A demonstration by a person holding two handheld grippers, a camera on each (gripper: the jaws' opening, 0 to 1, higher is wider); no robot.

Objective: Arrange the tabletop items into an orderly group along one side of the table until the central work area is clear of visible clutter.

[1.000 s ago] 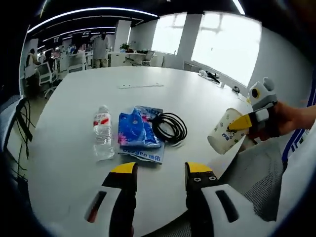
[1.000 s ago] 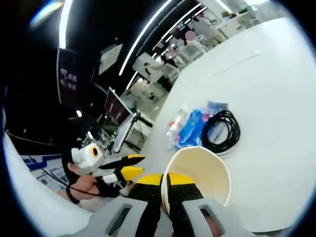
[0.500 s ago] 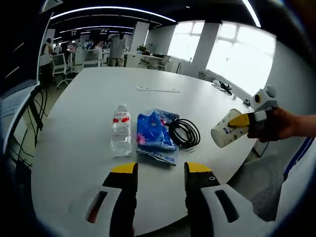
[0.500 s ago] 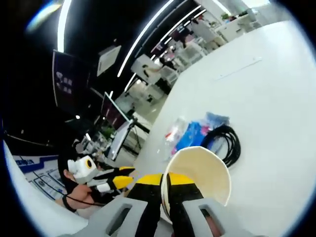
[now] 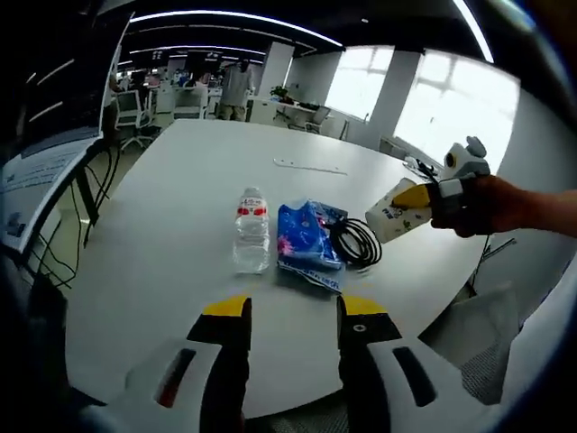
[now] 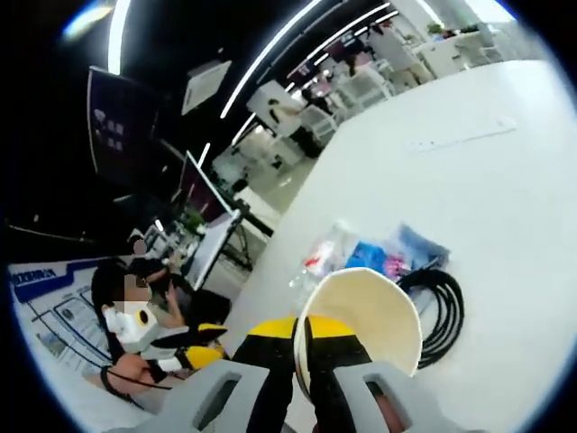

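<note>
A clear water bottle with a red label lies on the white table, beside a blue patterned packet and a coiled black cable. My left gripper stands open above the near table edge, short of these items. My right gripper is shut on the rim of a cream paper cup, held in the air above the cable. In the left gripper view the same cup hangs at the right, tilted, with the right gripper on it. The bottle and packet lie beyond the cup.
A thin white strip lies farther back on the table. Small dark items sit at the table's far right edge. Office desks, chairs and people stand beyond the table. A person's hand holds the right gripper.
The right gripper has carried the cup in over the table toward the cable. Both cameras have shifted; the bottle, packet and cable lie as before. The left gripper stays open.
</note>
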